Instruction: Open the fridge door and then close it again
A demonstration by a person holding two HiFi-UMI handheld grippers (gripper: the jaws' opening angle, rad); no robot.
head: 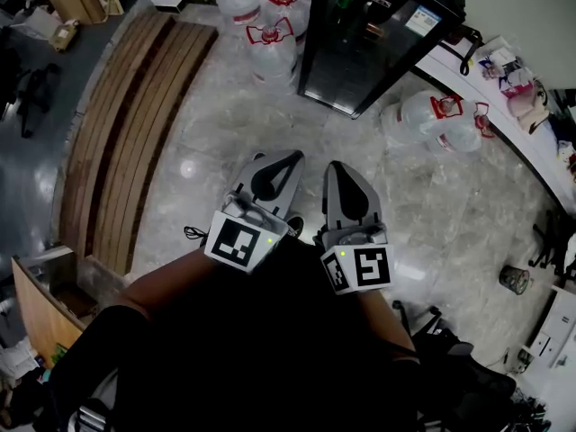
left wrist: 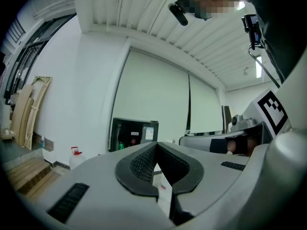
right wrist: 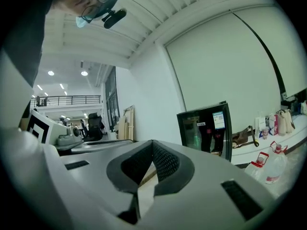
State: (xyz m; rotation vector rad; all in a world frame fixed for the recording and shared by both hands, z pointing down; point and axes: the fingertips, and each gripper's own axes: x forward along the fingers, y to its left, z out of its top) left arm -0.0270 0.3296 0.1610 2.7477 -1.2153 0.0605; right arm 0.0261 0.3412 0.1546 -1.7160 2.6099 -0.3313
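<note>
A black fridge [head: 378,34] with a dark glass door stands shut at the far side of the marble floor. It also shows as the fridge [left wrist: 134,134] in the left gripper view and the fridge [right wrist: 204,131] in the right gripper view, some way ahead. My left gripper [head: 286,158] and right gripper [head: 335,167] are held side by side in front of me, pointing toward it and well short of it. Both have their jaws shut with nothing between them, as the left gripper [left wrist: 156,145] and the right gripper [right wrist: 152,143] show in their own views.
Large water jugs [head: 270,39] stand left of the fridge, and more jugs [head: 441,120] sit to its right under a white counter [head: 504,106] with bags. A wooden slatted platform [head: 135,133] runs along the left. A small can [head: 515,279] sits on the floor at right.
</note>
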